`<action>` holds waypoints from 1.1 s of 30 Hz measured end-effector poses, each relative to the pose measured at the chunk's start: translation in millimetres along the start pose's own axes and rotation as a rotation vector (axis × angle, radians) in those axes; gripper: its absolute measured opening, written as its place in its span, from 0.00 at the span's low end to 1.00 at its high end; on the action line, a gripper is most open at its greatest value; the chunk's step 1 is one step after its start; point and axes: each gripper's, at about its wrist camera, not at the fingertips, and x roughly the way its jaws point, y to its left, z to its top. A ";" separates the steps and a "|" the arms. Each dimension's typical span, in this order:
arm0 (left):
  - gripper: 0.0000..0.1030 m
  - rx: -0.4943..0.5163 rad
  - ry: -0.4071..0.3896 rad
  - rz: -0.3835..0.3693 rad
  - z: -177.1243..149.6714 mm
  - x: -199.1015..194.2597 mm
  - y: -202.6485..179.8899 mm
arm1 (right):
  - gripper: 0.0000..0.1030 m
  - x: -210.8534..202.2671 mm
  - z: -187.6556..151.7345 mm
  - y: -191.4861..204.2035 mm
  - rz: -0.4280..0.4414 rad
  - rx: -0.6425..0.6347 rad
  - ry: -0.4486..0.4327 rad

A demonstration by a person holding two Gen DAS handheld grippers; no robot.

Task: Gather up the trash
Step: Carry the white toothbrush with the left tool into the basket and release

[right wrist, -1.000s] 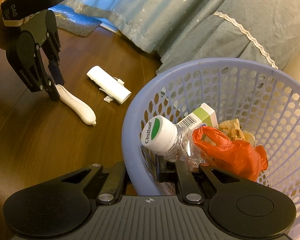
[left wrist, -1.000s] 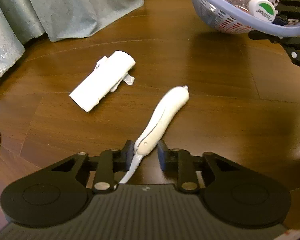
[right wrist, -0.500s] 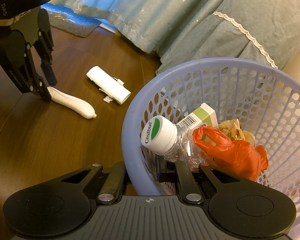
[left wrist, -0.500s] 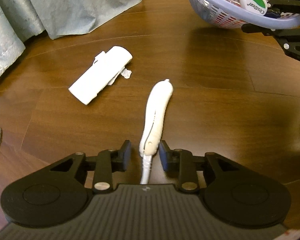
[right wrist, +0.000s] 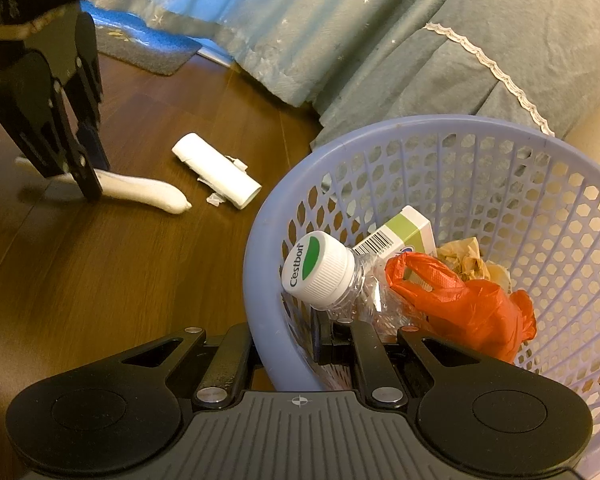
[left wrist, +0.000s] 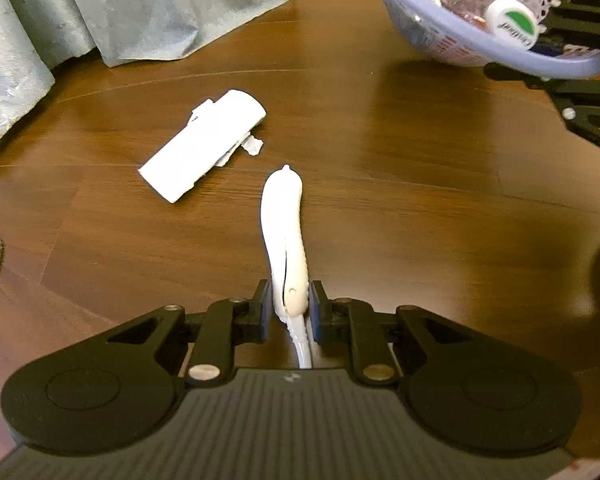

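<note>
The left hand-held gripper (left wrist: 286, 306) pinches the near end of a long white plastic piece (left wrist: 283, 216), whose long axis runs straight ahead from its jaws over the wooden floor (left wrist: 420, 220). The right hand-held gripper (right wrist: 286, 338), clamped on the rim of the lavender trash basket (right wrist: 260, 248), holds it ahead and to the right; a white paper roll (left wrist: 204, 146) lies ahead-left on the floor.
</note>
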 end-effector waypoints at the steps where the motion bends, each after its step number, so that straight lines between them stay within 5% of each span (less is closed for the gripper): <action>1: 0.15 -0.001 -0.003 -0.002 0.0 -4.7 0.1 | 0.07 0.0 0.1 0.0 0.000 0.001 0.000; 14: 0.15 0.016 -0.101 -0.026 30.4 -86.4 2.4 | 0.07 -1.4 2.2 0.3 0.002 -0.001 0.002; 25: 0.15 0.195 -0.260 -0.176 166.4 -122.0 -43.4 | 0.07 -3.7 2.1 1.9 0.005 0.005 -0.004; 27: 0.20 0.213 -0.295 -0.218 197.4 -111.9 -58.0 | 0.07 -3.3 2.7 3.1 0.005 0.002 -0.002; 28: 0.35 0.220 -0.313 -0.220 207.5 -106.5 -62.7 | 0.07 -3.1 3.2 3.4 0.006 0.002 -0.002; 29: 0.39 0.217 -0.321 -0.205 214.6 -102.6 -64.2 | 0.07 -3.1 3.6 2.8 0.007 0.003 -0.002; 33: 0.37 0.103 -0.360 -0.175 201.5 -110.2 -38.5 | 0.07 -3.2 4.6 -1.6 0.006 0.023 -0.008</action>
